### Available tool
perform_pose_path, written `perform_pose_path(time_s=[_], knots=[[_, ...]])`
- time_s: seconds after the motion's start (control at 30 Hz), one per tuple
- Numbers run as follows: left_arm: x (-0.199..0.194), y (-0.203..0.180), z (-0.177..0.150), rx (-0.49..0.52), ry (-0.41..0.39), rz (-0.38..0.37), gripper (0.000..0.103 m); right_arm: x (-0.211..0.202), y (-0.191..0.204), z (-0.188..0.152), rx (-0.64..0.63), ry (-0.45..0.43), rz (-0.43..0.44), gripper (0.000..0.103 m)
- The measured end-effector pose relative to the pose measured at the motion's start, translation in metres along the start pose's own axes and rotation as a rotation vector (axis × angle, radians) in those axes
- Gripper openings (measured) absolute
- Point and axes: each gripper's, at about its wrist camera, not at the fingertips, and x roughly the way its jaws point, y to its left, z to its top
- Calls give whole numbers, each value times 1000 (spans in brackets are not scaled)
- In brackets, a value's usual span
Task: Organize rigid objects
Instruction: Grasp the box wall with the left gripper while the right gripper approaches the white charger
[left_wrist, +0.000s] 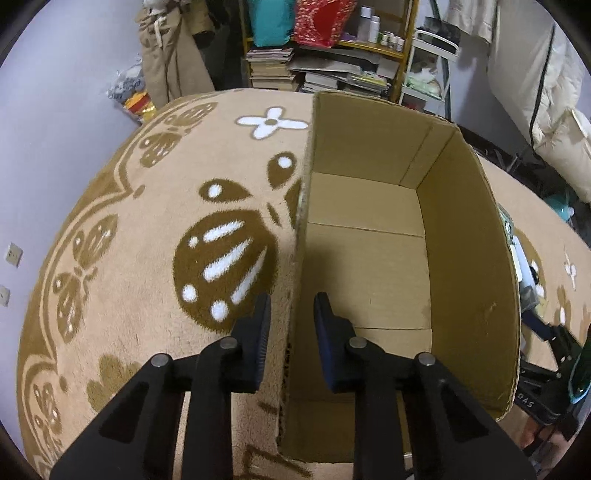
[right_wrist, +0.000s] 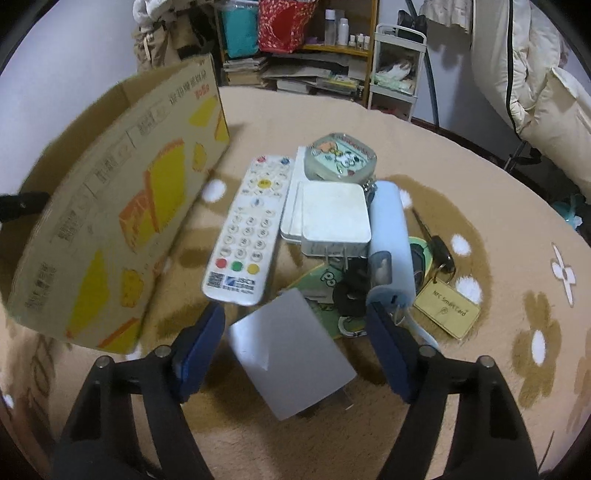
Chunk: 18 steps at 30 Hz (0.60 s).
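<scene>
Cardboard fills the left wrist view: an open, empty cardboard box (left_wrist: 369, 266) stands on a patterned tan rug (left_wrist: 110, 240), and the left gripper (left_wrist: 291, 314) straddles the box's near side wall, one finger outside over the rug, the other inside. The jaws stand narrow around that wall, but whether the pads press it cannot be told. The wall looks light and stiff yet likely to flex, so a hold low on the edge would probably steady it best.

In the right wrist view the right gripper (right_wrist: 295, 325) hangs wide, clasping nothing, with a flat grey adapter (right_wrist: 288, 354) lying on the rug between its fingers. Beyond sit a white remote (right_wrist: 247, 229), a white charger (right_wrist: 332, 218), a pale blue cylinder (right_wrist: 389, 236), a cartoon-printed tin (right_wrist: 340, 158), and a car key with a gold card tag (right_wrist: 447, 310). The box's printed outer side (right_wrist: 122, 206) rises to the left. The adapter appears rigid, light and smooth-faced; its long side edges, now facing the pads, seem the safest purchase, since the slick top could slip.
</scene>
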Motion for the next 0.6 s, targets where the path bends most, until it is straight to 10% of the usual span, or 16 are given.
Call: perform_pose_path(time_s=[0.53,0.57,0.6], knots=[[6,-1,-1,31,25,31,7,-10,17,-5,-51,15,-31,53],[6,1,-1,22,26,25,7,-15,15,-2,-39,-7,-27,5],[6,1,-1,15,26,23,8,-20,11,2,-10,-9,-11,1]])
